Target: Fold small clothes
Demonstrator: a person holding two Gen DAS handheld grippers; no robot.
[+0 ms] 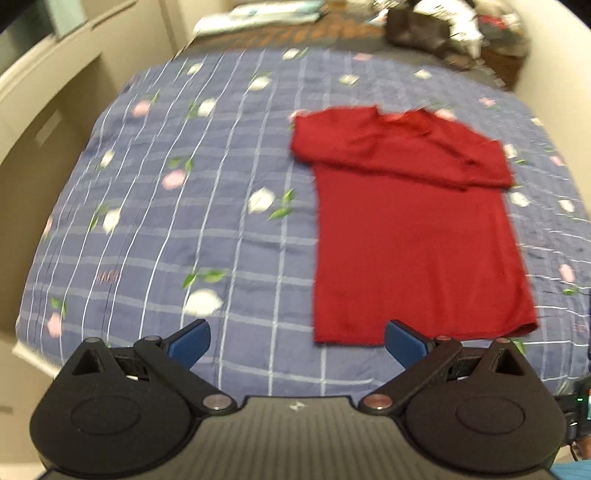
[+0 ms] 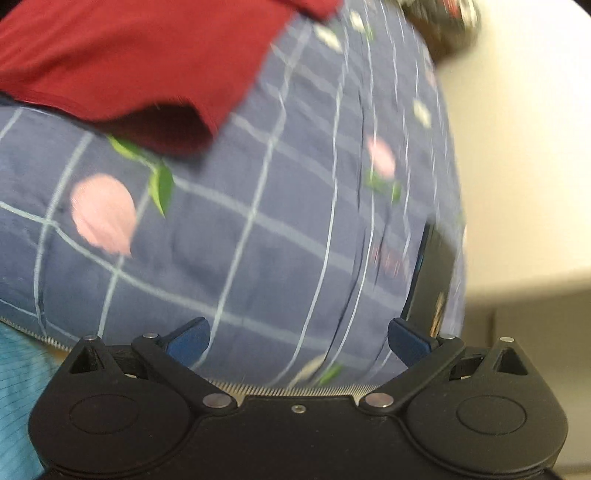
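Closest thing in the left view is the left tool, blue pads spread wide with nothing between them, hanging over the near edge of the bed. The bed has a blue grid quilt with pink and white flowers and green leaves on it. The red shirt lies flat on the quilt, right of centre in that view, hem toward the camera and just past the right pad. Both its sleeves look folded in across the chest, so the top part is a band lying over the body. Everything's a bit smeared with motion blur, so fine creases are hard to make out.

Right view: the right tool is wide open too and empty, sitting low and close over the quilt near the bed's right edge. The shirt fills the upper left corner there, and one hem corner curls up a little off the quilt. A dark flat thing lies at the bed's right edge just beyond the right pad; can't tell what it is.

Far end of the bed in the left view there's a dark pile of stuff, too blurry to pick apart. A pale cabinet stands along the left side.
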